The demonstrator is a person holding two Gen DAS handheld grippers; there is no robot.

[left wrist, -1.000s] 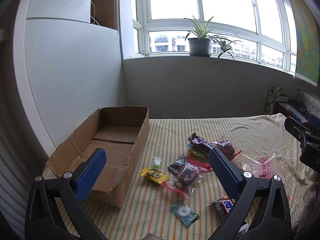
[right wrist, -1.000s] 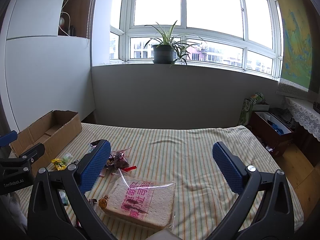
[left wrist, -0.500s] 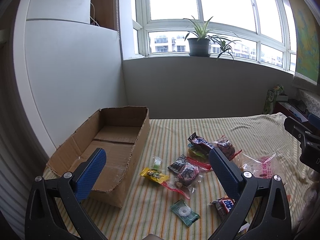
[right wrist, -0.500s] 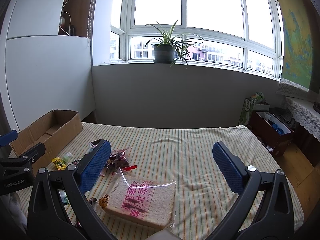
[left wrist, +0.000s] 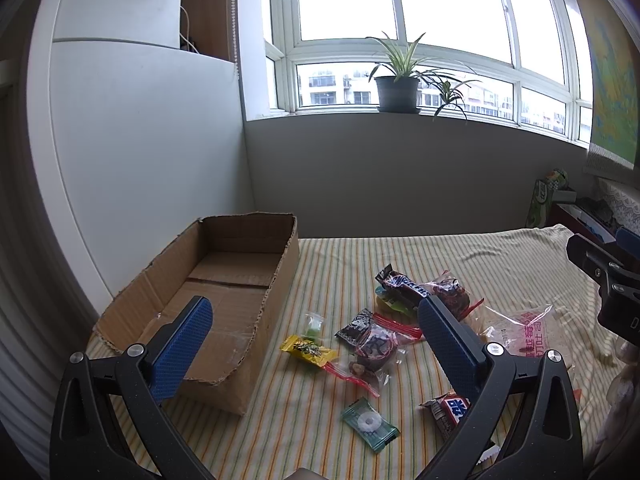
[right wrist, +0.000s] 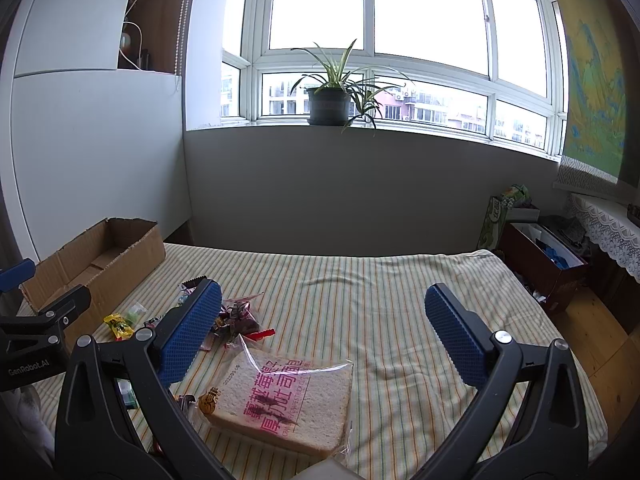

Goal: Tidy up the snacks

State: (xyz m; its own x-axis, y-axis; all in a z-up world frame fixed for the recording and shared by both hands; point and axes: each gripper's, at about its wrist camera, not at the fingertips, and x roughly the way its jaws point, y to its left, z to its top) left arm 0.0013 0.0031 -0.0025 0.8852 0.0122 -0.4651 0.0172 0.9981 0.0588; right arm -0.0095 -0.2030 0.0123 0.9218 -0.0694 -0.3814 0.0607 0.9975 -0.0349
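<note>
Several wrapped snacks lie on a striped bed cover (left wrist: 500, 264): a yellow candy (left wrist: 308, 350), a green mint packet (left wrist: 370, 424), a dark chocolate bar (left wrist: 402, 282) and a red-blue bar (left wrist: 450, 408). An open, empty cardboard box (left wrist: 224, 292) stands at the left; it also shows in the right wrist view (right wrist: 92, 256). My left gripper (left wrist: 316, 344) is open above the snacks, empty. My right gripper (right wrist: 324, 336) is open and empty above a bagged bread slice (right wrist: 284, 396), which also shows in the left wrist view (left wrist: 524, 328).
A white cabinet wall (left wrist: 140, 160) rises behind the box. A potted plant (right wrist: 332, 100) stands on the windowsill. A brown box with clutter (right wrist: 540, 256) sits on the floor right of the bed. A wooden floor (right wrist: 596, 344) lies past the bed's right edge.
</note>
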